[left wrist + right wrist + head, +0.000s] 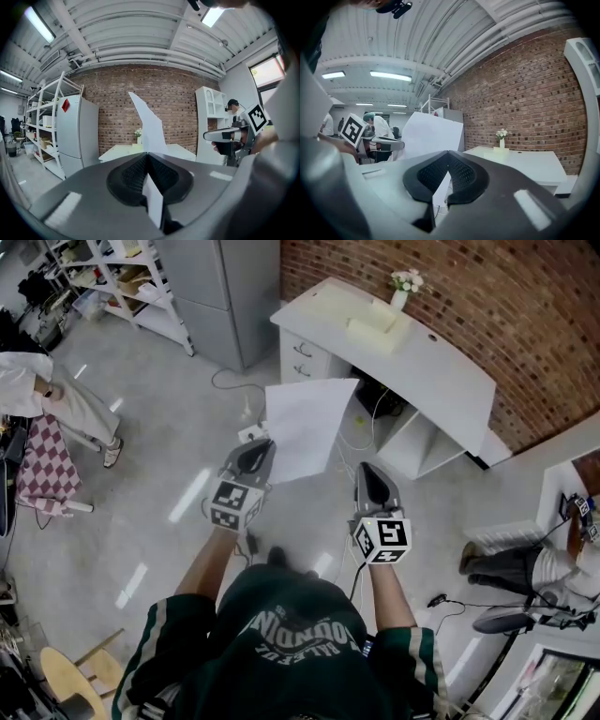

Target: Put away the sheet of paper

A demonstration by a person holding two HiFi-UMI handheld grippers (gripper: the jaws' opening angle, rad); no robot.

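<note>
L gripper (pixel 258 448) is clamping the sheet of paper (pixel 305 427) by its lower-left corner, jaws closed tight on it w/ the paper's edge running through between them. The sheet is hanging in the air above the floor (pixel 169 427), fanning up and fwd toward the white desk (pixel 441 362) by the brick wall (pixel 525 306), not touching the desk. R gripper (pixel 368 470) is sitting just right of the sheet, apart from it, jaws meeting at the tips w/ nothing between them; both grippers are pointing approx level toward the desk w/ the flower vase (pixel 403 287).
</note>
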